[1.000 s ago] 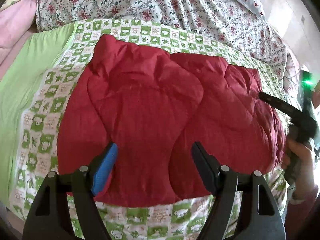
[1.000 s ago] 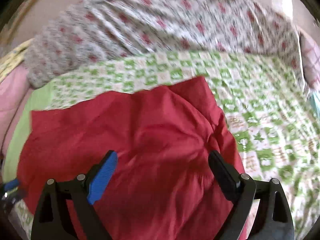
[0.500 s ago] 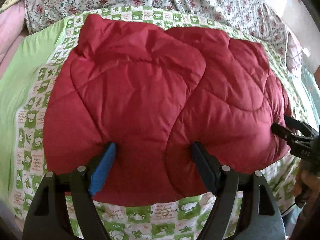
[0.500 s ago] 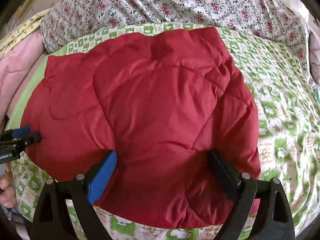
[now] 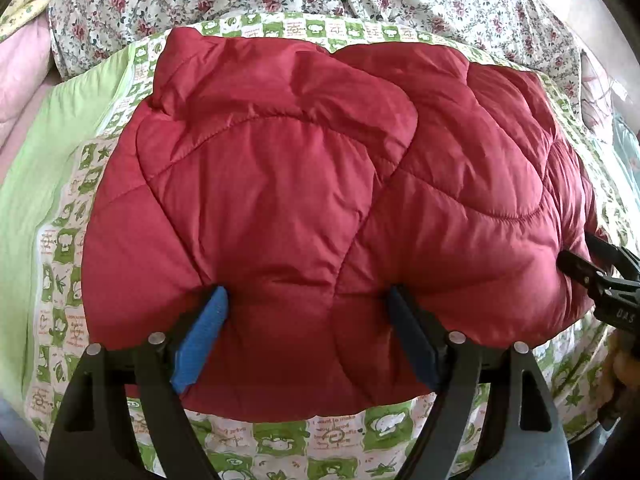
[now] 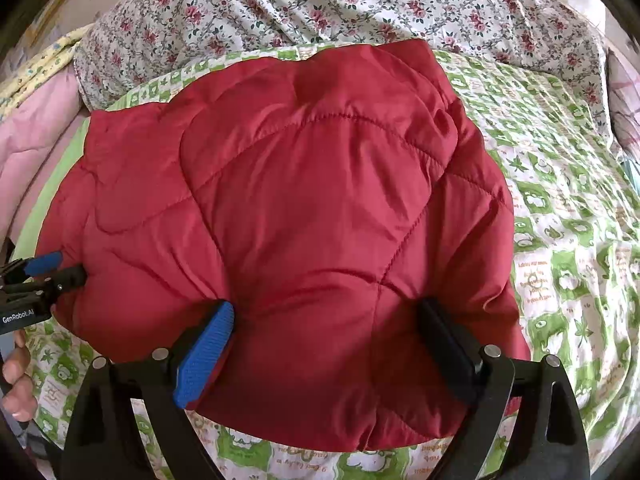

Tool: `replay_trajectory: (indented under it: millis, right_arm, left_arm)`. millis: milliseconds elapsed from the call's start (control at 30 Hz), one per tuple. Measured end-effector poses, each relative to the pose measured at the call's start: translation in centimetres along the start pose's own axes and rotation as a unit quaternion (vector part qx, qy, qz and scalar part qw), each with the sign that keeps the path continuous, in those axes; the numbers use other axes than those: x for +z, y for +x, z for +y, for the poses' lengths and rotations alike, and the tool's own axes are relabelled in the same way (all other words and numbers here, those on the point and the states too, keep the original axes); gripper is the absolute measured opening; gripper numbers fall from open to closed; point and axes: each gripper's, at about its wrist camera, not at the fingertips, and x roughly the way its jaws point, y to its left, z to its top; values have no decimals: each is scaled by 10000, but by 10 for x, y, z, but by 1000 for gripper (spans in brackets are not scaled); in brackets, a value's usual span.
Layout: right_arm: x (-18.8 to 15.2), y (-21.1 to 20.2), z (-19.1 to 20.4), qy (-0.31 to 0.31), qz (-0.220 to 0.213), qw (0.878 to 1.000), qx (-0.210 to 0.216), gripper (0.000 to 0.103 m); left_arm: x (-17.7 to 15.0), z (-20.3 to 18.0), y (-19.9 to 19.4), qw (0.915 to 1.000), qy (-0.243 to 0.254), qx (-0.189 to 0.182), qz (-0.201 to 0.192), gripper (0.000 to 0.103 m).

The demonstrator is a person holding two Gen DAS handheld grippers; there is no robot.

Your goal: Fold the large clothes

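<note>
Presently, red quilted jacket [image 5: 320, 200] lies folded on green-checked sheet [image 5: 340, 436]. Left gripper [image 5: 306, 300] and right gripper [image 6: 326, 316] each press into jacket's near edge, fingers spread wide with fabric bulging between them. Floral duvet [image 6: 340, 0] lies bunched behind jacket.

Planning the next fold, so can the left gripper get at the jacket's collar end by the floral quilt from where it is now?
Probably not directly: the left gripper is pressed into the red jacket's near edge, its whole puffy body between.
</note>
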Motion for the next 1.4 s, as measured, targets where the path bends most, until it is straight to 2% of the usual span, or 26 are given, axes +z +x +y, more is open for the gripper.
replay_trajectory:
  millis: [400, 667, 867, 967, 1167, 1400]
  right_arm:
    - [4, -5, 3, -29, -16, 10000, -74, 94]
    - [20, -47, 16, -225, -538, 9981, -189, 94]
    - [37, -57, 26, -363, -763, 9964, 5, 93]
    - [44, -50, 34, -484, -731, 9961, 33, 93]
    - [55, -27, 47, -573, -482, 9971, 133, 93]
    - [68, 9, 36, -361, -158, 9992, 81, 95]
  left_arm:
    - [0, -5, 3, 9998, 76, 163, -33, 85]
    - [3, -3, -5, 9998, 63, 196, -9, 85]
    - [14, 7, -23, 9991, -73, 350, -235, 85]
    - [23, 14, -26, 9979, -135, 503, -388, 85]
    - [44, 25, -17, 9965, -232, 700, -400, 85]
    - [52, 23, -4, 9966, -160, 750, -301, 85]
